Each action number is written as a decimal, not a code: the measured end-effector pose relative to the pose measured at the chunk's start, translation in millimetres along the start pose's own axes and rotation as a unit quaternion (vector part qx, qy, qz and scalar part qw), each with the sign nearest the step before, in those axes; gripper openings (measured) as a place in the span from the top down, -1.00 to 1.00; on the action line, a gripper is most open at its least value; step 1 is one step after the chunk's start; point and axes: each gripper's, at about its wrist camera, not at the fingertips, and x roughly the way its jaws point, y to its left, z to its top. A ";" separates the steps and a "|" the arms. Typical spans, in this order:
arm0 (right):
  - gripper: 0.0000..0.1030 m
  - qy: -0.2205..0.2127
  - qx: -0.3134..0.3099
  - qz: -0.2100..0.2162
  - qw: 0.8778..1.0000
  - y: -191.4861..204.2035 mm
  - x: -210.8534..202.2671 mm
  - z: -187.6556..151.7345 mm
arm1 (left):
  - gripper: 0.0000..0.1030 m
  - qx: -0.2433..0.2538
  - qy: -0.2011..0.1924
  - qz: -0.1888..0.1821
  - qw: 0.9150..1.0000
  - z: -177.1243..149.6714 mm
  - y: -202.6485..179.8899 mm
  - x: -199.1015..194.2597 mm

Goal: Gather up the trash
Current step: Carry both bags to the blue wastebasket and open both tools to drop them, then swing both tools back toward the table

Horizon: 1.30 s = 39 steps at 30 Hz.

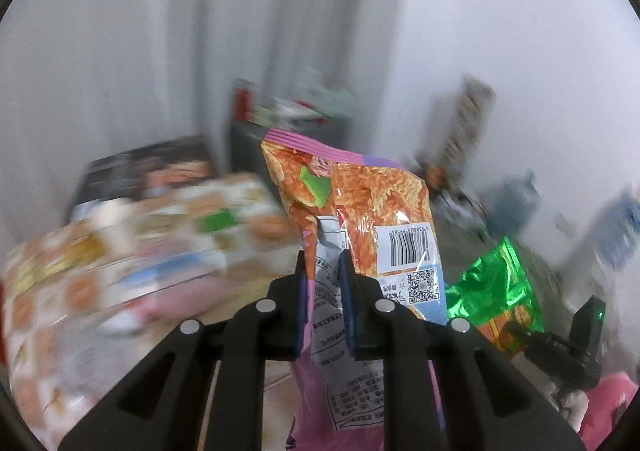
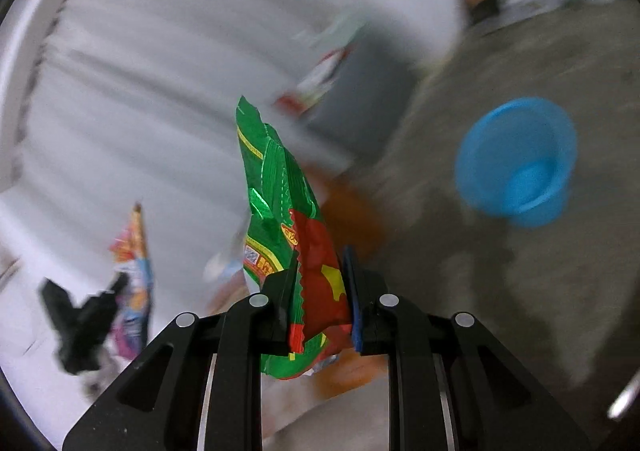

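Note:
My left gripper [image 1: 325, 263] is shut on an orange and pink snack wrapper [image 1: 360, 211] with a barcode, held upright in the air. My right gripper [image 2: 322, 263] is shut on a green and red foil wrapper [image 2: 276, 187], also held up. In the left wrist view the green wrapper [image 1: 496, 283] and the right gripper [image 1: 560, 347] show at the lower right. In the right wrist view the left gripper [image 2: 80, 315] with its orange wrapper [image 2: 134, 251] shows at the lower left. Both views are motion-blurred.
A blue plastic basin [image 2: 516, 163] sits on the grey floor at the right. A patterned cloth or bedding [image 1: 120, 251] lies at the left. A dark bin with wrappers on top [image 1: 288, 119] stands by the white curtains. Clutter lines the far wall.

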 end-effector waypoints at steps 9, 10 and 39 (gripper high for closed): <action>0.65 -0.025 0.091 -0.144 0.985 -94.6 49.6 41.3 | 0.70 0.121 0.164 0.010 0.979 -9.6 -142.1 247.9; 0.65 -0.024 0.096 -0.154 0.983 -102.6 58.8 48.7 | 0.70 0.128 0.179 0.013 0.975 -14.7 -152.0 271.0; -0.09 -0.019 0.072 -0.252 0.965 -170.6 86.3 77.7 | -0.32 0.068 0.155 -0.053 0.984 9.9 -169.5 318.7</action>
